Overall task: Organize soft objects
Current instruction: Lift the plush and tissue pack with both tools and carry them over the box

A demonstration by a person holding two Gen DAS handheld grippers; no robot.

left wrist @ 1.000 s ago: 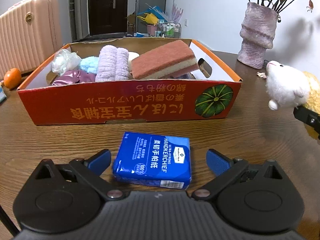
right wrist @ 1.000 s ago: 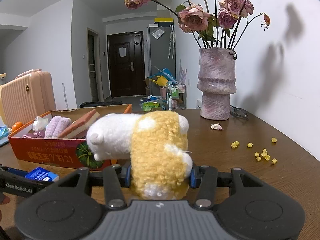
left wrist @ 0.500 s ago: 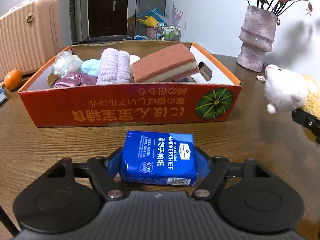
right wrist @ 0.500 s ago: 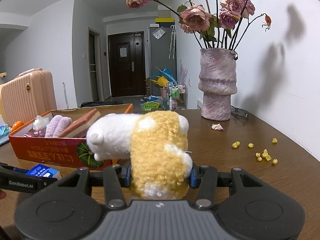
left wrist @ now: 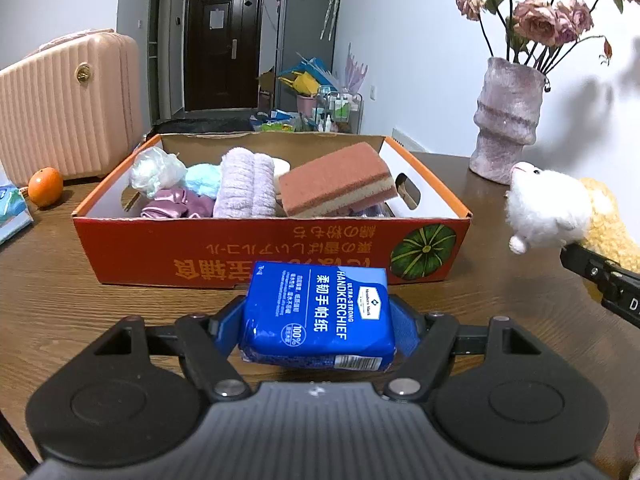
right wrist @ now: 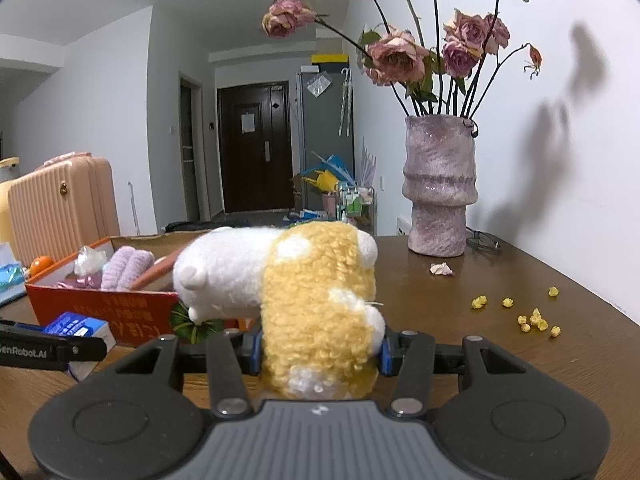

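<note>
The left gripper (left wrist: 318, 322) has just closed its blue pads on the blue plastic handkerchief pack (left wrist: 318, 314), long axis crosswise, just before the orange cardboard box (left wrist: 272, 248). The right gripper (right wrist: 320, 350) clamps the yellow-and-white plush toy (right wrist: 296, 288), head pointing left; bare wooden table (right wrist: 520, 280) lies right.

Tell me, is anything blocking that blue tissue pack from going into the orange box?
Only the box's near wall; the tissue pack, clamped in the left gripper, must clear it. Inside, free room looks scarce.
</note>
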